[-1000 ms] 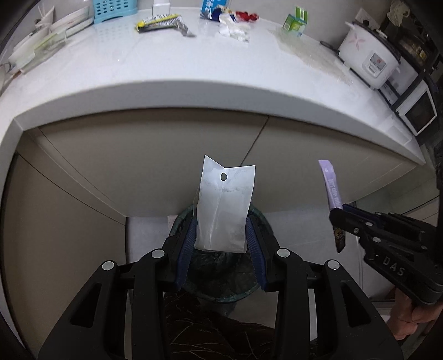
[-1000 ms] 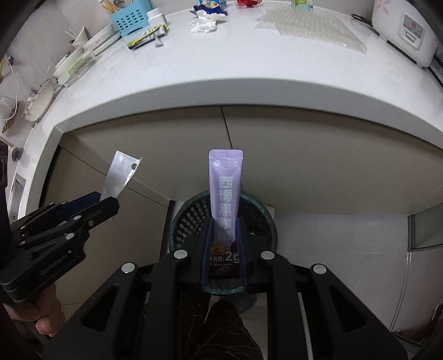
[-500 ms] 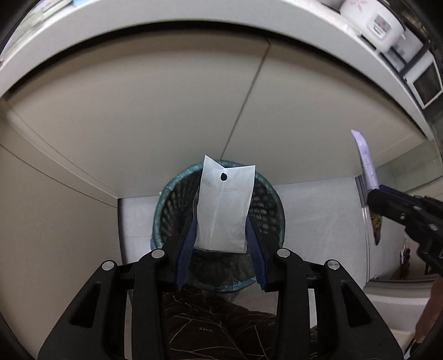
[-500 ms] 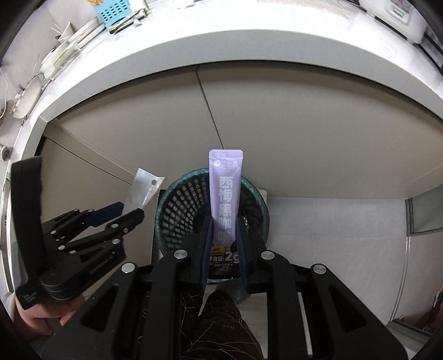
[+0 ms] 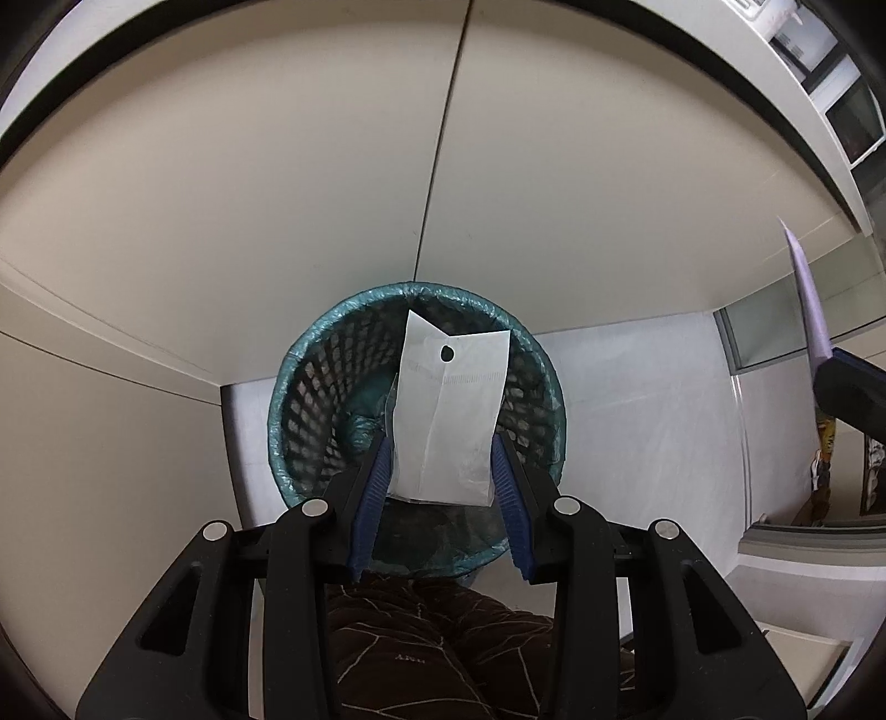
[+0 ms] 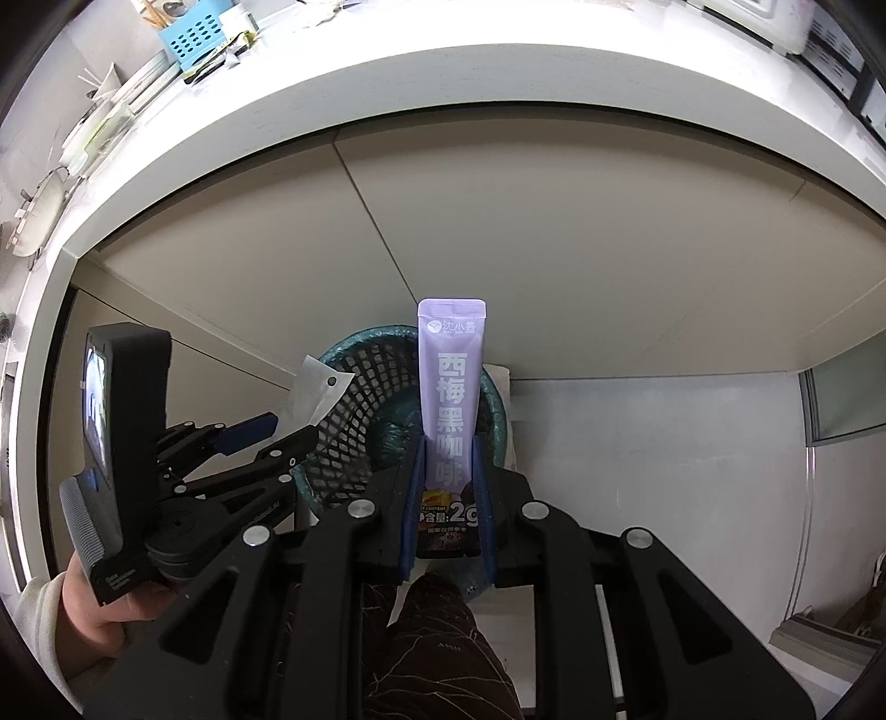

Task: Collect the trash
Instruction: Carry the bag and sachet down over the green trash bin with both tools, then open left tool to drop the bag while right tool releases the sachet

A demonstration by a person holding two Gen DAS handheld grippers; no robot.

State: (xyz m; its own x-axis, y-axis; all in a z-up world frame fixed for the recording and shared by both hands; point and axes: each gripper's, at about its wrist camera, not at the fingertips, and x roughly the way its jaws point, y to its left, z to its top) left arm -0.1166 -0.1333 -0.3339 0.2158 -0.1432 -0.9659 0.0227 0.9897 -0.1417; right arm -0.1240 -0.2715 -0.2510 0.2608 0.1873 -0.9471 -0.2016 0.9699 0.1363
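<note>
My left gripper [image 5: 442, 443] is shut on a white plastic packet [image 5: 451, 410] with a punched hole, held over the mouth of a dark mesh waste basket [image 5: 310, 387] lined with a teal bag. My right gripper [image 6: 448, 448] is shut on a purple coffee sachet [image 6: 451, 382] with white characters, held upright over the same basket [image 6: 360, 399]. In the right wrist view the left gripper [image 6: 277, 429] and its packet [image 6: 318, 387] show at the left. In the left wrist view the sachet [image 5: 808, 310] shows at the far right.
The basket stands on a white floor [image 5: 637, 421] against beige cabinet doors [image 5: 332, 194] under a white countertop [image 6: 443, 83]. A blue basket [image 6: 191, 33] and dishes sit on the counter's far left. My dark trouser leg [image 6: 437, 648] is just below the grippers.
Both grippers have dropped lower and tipped down toward the basket, which now looks larger beneath them. The countertop has slid out of the left view. Both still hold their items.
</note>
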